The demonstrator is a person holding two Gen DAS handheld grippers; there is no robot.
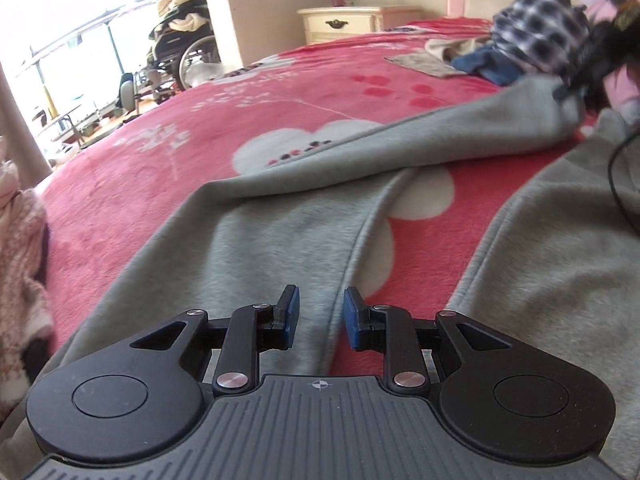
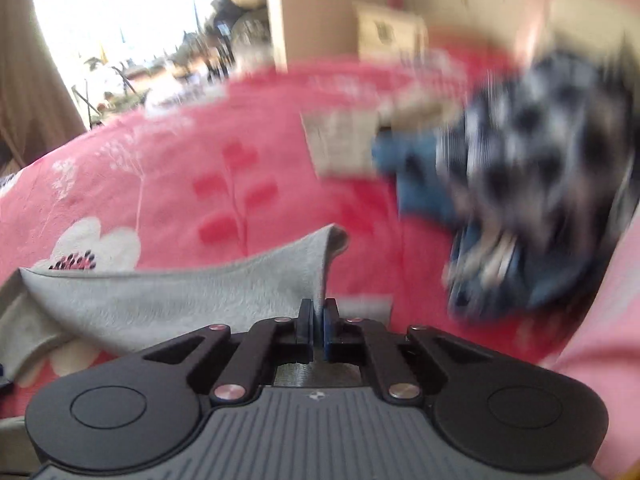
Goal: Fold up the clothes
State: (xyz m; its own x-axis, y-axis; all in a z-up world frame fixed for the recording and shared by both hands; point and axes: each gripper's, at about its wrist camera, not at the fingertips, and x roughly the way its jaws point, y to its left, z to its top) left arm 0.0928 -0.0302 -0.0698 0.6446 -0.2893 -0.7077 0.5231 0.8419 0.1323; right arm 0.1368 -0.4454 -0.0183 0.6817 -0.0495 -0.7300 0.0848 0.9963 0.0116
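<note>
Left gripper (image 1: 321,318): nearest the lens, blue-padded fingers spread apart with nothing between them, hovering over a seam of the grey garment (image 1: 280,224).
Right gripper (image 2: 318,326): fingers closed tight on a pinched edge of the grey cloth, which rises in a peak just ahead of the tips (seen far right in the left view too, lifting that end).
Grey garment: spread across the pink floral blanket (image 1: 160,152), one long part pulled taut toward the right gripper, other parts flat with blanket showing between them.
Other clothes: a checked garment (image 1: 540,36) heaped on a blue garment (image 1: 492,66) farther up the bed, well apart from the grey one.
Stage: a fold looks under way, judging by the raised edge; how much is done I cannot tell.
Risk: only a thin bite of cloth is held, so a quick pull (the right view is blurred) may slip it free.
Risk: with one end unpinned, the whole piece may drag and bunch, leaving a crooked crease.
</note>
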